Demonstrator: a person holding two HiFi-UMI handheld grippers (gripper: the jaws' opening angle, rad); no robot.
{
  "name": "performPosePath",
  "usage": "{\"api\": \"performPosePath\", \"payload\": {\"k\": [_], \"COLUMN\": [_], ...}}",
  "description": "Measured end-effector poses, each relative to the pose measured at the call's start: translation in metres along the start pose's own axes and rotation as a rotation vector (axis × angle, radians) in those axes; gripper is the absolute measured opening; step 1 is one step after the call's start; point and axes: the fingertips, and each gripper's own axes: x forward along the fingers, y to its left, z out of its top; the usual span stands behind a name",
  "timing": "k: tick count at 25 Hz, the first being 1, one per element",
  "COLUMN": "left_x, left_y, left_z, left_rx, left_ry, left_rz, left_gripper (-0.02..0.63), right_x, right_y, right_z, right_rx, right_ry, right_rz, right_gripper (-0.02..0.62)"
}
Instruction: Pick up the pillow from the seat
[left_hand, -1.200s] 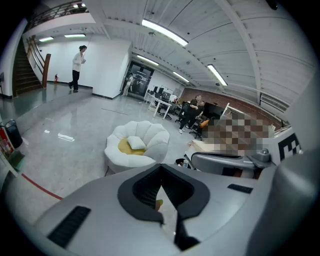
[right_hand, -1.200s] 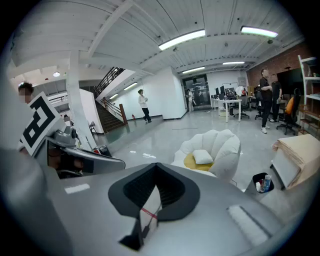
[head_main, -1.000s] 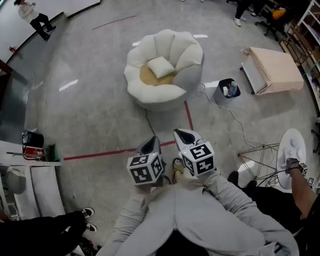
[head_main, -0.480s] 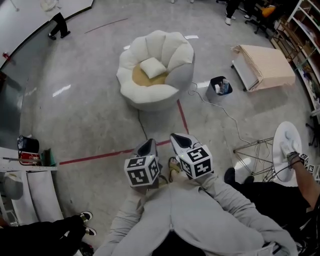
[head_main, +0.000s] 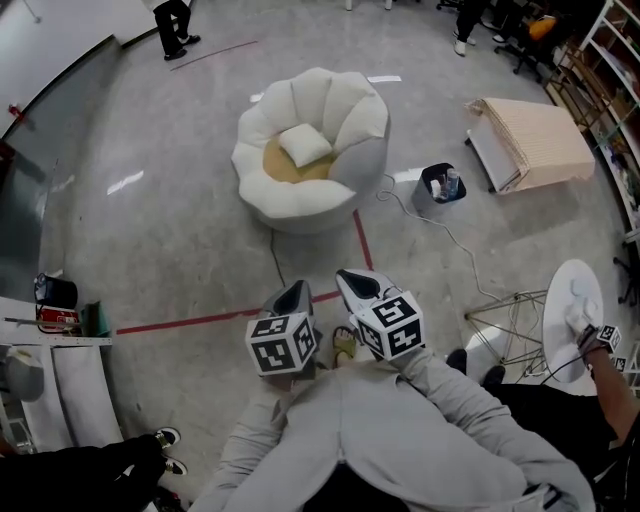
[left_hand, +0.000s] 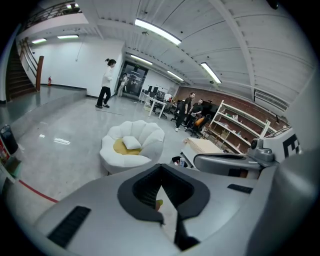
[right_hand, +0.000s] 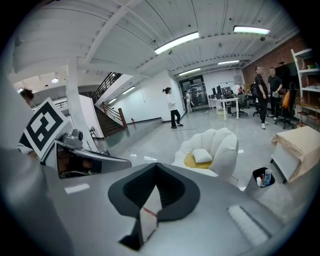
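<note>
A white pillow (head_main: 305, 145) lies on the yellow cushion of a white shell-shaped seat (head_main: 336, 105) a few steps ahead on the floor. Both grippers are held close to my body, far short of the seat. My left gripper (head_main: 295, 294) is shut with nothing in it, tips touching. My right gripper (head_main: 357, 282) beside it also looks shut and empty. In the left gripper view the pillow (left_hand: 131, 142) and seat (left_hand: 150, 136) show beyond the left gripper (left_hand: 160, 169). The right gripper view shows the pillow (right_hand: 202, 155), the seat (right_hand: 226, 145) and the right gripper (right_hand: 156, 167).
A black bin (head_main: 443, 186) with bottles stands right of the seat, a cable trailing from it. A tan stacked pad (head_main: 535, 140) lies far right. A white round table (head_main: 578, 315) on a wire frame is at my right. Red floor tape (head_main: 200, 322) crosses ahead. People stand at the back.
The grippers have stayed together and shut in front of me. The view has shifted slightly, and a person at the back left has walked to the right.
</note>
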Motion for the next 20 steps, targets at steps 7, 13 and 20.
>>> {"api": "performPosePath", "payload": {"k": [7,13,20], "left_x": [0.021,0.035,0.056], "left_y": [-0.011,-0.017,-0.017], "left_z": [0.014,0.028,0.043], "left_rx": [-0.007,0.002,0.020], "left_ry": [-0.014,-0.011,-0.001], "left_rz": [0.026,0.042,0.046], "left_gripper": [0.006,0.006,0.006], "right_x": [0.003,0.009,0.021], "right_y": [-0.024,-0.042,-0.063], "right_z": [0.011,0.019,0.024], "right_rx": [-0.014,-0.018,-0.006], "right_ry": [0.007,0.025,0.032], "right_rz": [0.032,0.039,0.028], "right_gripper": [0.000,0.000,0.000]}}
